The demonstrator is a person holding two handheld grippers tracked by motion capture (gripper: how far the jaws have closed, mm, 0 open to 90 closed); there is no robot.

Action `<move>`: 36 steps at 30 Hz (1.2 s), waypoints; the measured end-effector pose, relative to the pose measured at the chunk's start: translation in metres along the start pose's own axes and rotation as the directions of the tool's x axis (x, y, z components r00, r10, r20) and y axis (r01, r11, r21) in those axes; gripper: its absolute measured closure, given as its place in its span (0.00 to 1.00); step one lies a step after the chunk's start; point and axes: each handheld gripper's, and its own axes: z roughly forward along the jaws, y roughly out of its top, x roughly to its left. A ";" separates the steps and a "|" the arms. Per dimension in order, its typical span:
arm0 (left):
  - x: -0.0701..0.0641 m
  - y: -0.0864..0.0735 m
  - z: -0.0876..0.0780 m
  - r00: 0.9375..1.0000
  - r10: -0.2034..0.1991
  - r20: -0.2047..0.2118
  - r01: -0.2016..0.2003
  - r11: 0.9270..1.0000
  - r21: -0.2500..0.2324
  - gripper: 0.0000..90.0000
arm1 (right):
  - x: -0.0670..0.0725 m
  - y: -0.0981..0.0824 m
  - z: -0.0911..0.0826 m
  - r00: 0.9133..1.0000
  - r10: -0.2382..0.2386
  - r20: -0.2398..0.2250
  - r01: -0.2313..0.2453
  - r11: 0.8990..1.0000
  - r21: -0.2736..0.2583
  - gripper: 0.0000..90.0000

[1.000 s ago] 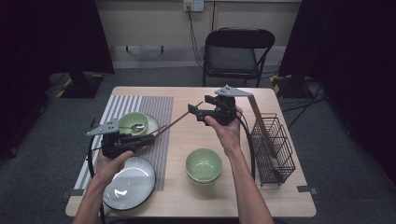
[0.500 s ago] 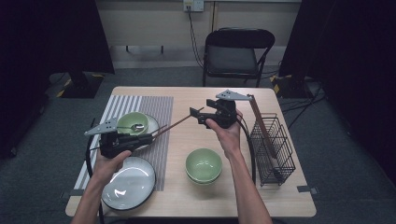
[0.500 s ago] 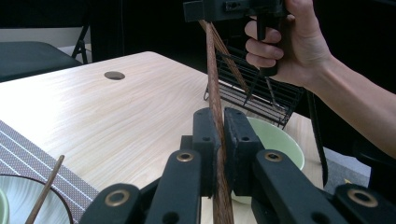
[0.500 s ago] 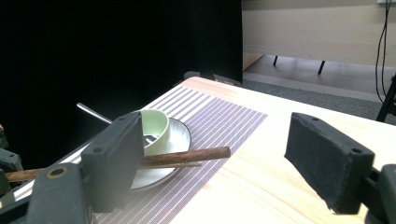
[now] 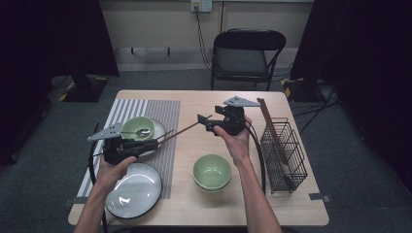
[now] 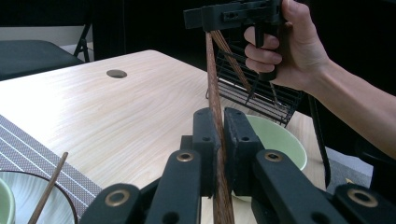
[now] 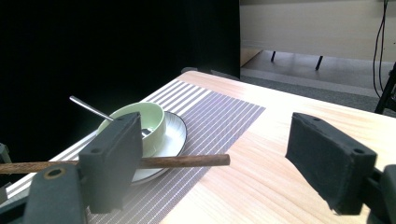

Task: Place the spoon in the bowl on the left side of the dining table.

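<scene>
Chopstick held between two hand-held grippers above a set table.

The left gripper pinches a brown chopstick whose far end lies between the spread jaws of the right gripper, untouched by the pads. On the striped placemat, a green bowl holding a spoon sits on a white plate. An empty dark-rimmed plate lies near the person. Stacked green bowls stand mid-table, empty. The wire basket holds more chopsticks.
</scene>
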 end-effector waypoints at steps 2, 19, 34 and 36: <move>0.000 0.000 0.000 1.000 0.002 0.002 -0.002 1.000 0.003 0.94 | 0.000 -0.001 0.000 1.000 0.002 -0.003 -0.002 1.000 -0.005 0.21; 0.004 -0.003 -0.001 1.000 -0.004 -0.025 0.005 1.000 0.011 0.94 | 0.001 -0.001 -0.011 1.000 -0.014 0.008 0.014 1.000 -0.002 0.19; 0.012 -0.009 -0.007 0.997 -0.017 -0.069 0.018 1.000 0.017 0.94 | -0.006 -0.021 -0.018 0.997 -0.032 0.069 0.025 0.995 0.096 0.18; 0.012 -0.009 -0.008 0.997 -0.015 -0.073 0.017 1.000 0.018 0.94 | -0.007 -0.026 -0.018 0.996 -0.041 0.081 0.032 0.994 0.102 0.18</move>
